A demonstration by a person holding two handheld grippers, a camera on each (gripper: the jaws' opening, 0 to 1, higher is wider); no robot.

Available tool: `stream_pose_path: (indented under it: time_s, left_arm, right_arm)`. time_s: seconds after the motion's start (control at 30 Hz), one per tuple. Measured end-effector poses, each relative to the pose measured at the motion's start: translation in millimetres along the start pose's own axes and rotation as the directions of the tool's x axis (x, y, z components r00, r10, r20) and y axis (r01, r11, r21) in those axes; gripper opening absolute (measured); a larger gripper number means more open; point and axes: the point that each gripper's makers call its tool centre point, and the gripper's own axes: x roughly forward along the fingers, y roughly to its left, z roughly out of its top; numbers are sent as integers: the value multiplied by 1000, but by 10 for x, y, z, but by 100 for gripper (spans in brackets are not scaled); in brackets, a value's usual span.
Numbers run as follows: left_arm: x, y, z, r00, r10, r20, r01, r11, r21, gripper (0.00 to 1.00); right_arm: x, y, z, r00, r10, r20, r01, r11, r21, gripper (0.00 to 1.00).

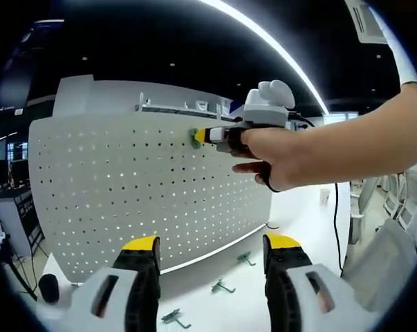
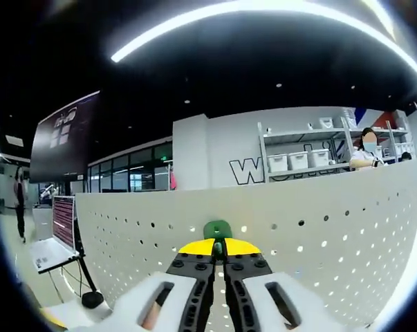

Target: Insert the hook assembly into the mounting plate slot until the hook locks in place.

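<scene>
The right gripper (image 2: 218, 250) has its yellow-tipped jaws closed on a small green plastic hook assembly (image 2: 217, 229), pressed against the white perforated metal mounting plate (image 1: 125, 194) close to the plate's top edge. In the left gripper view, a hand (image 1: 277, 153) carries that gripper at the plate's upper right area. The left gripper (image 1: 211, 254) hangs before the plate's lower edge, jaws wide apart and holding nothing. Three spare green hooks (image 1: 223, 286) lie on the white tabletop (image 1: 215, 270) near the plate's bottom edge.

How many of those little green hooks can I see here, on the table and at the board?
Small green metal hooks lying on the white table: 3
Green hook held at the white perforated board by the right tool: 1
Total: 4
</scene>
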Motion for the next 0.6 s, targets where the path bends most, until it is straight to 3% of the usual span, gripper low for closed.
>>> stream_pose_path:
  time_s: [0.6]
  left_arm:
    - [-46, 23, -40, 1000, 0, -14, 0, 1000, 3, 61]
  right_arm:
    - [11, -12, -23, 997, -73, 14, 71, 993, 96, 1]
